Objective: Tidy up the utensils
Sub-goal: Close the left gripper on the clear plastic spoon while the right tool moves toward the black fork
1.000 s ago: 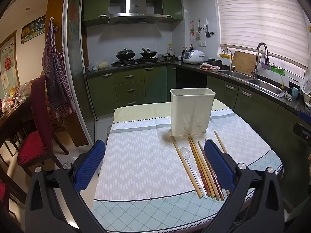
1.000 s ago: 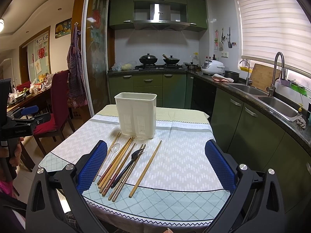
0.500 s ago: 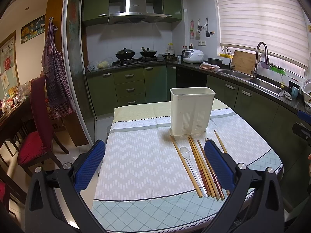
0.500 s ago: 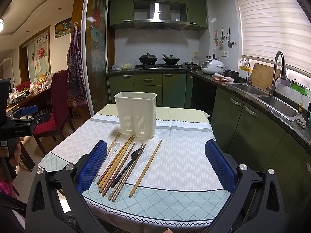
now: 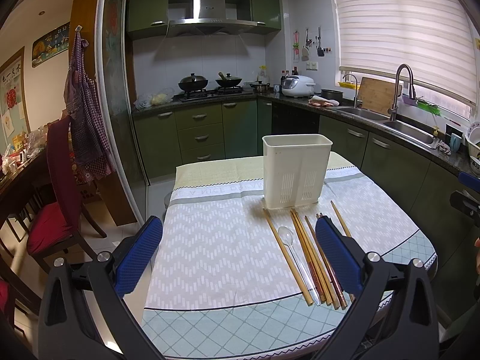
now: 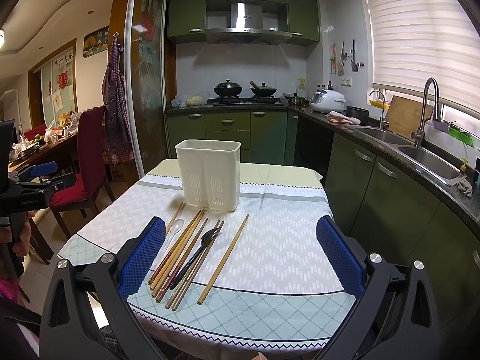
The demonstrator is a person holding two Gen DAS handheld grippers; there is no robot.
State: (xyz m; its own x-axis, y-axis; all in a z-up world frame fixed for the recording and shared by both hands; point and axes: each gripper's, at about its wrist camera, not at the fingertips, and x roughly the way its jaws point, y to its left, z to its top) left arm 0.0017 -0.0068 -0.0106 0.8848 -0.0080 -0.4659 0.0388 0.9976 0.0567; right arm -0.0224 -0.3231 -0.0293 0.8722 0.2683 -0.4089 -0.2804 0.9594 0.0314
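nearby, wooden chopsticks [image 6: 186, 252] front a slotted plastic holder [image 6: 210, 175]; both jaws wide.

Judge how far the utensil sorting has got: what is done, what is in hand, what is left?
Done: nothing; no utensil shows above the white holder's rim. In hand: nothing; the left gripper and right gripper are both open and empty. Left: the chopsticks, the clear spoon and the black utensil all lie on the tablecloth.
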